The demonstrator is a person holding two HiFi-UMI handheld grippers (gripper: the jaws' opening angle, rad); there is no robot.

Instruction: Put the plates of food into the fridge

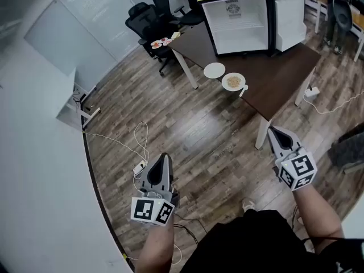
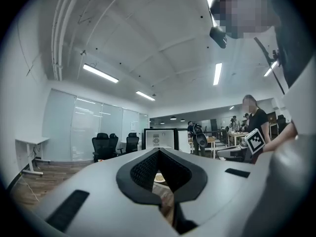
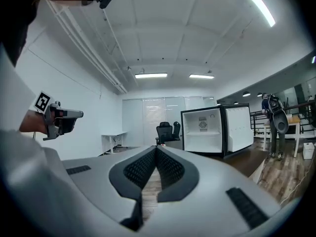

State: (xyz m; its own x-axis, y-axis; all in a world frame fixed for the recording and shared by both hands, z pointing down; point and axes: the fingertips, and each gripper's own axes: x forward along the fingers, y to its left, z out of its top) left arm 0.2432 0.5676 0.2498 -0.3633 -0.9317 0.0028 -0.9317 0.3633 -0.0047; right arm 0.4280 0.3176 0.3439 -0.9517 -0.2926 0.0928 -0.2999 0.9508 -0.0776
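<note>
Two white plates lie on the dark brown table (image 1: 284, 78): an empty-looking one (image 1: 214, 70) and one with pale food (image 1: 234, 82) beside it. Behind them stands a small fridge (image 1: 238, 24) with its door (image 1: 289, 20) swung open and a bare white inside; it also shows in the right gripper view (image 3: 207, 131). My left gripper (image 1: 165, 157) hangs over the wooden floor, far from the table, jaws together and empty. My right gripper (image 1: 272, 131) is near the table's front corner, shut with nothing in it. Through the left gripper's jaws a plate of food (image 2: 159, 177) peeks.
Black office chairs (image 1: 149, 16) stand behind the table; one seat carries a plate of food (image 1: 161, 41). Cables and a power strip (image 1: 139, 166) lie on the floor at left. A white desk (image 1: 74, 104) stands by the wall. People (image 2: 256, 120) stand in the background.
</note>
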